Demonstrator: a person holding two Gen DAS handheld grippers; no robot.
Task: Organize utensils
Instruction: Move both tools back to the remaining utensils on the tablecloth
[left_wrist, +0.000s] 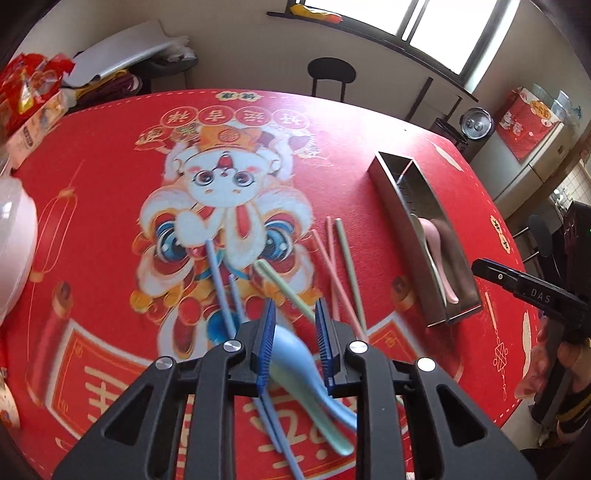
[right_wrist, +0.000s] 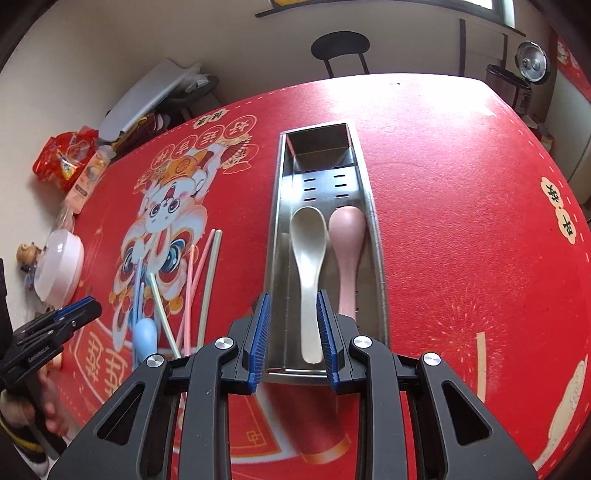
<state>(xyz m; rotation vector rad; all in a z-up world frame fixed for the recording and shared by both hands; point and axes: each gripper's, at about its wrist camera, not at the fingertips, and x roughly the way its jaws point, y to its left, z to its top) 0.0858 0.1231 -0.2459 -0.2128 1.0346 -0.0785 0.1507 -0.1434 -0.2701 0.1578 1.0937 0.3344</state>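
Note:
A steel utensil tray (right_wrist: 280, 206) lies on the red mat and holds a white spoon (right_wrist: 308, 258) and a pink spoon (right_wrist: 347, 251). My right gripper (right_wrist: 293, 314) is open and empty, just above the tray's near end, over the white spoon's handle. The tray also shows in the left wrist view (left_wrist: 402, 221). My left gripper (left_wrist: 295, 325) is open, low over a blue spoon (left_wrist: 295, 354) that lies between its fingers. Blue chopsticks (left_wrist: 218, 280), green chopsticks (left_wrist: 347, 266) and pink chopsticks (left_wrist: 328, 266) lie loose on the mat around it.
A white bowl (left_wrist: 14, 243) sits at the mat's left edge, with red snack packets (left_wrist: 29, 85) behind it. A black chair (right_wrist: 340, 48) stands beyond the table's far edge. A pressure cooker (right_wrist: 532, 62) is at the far right.

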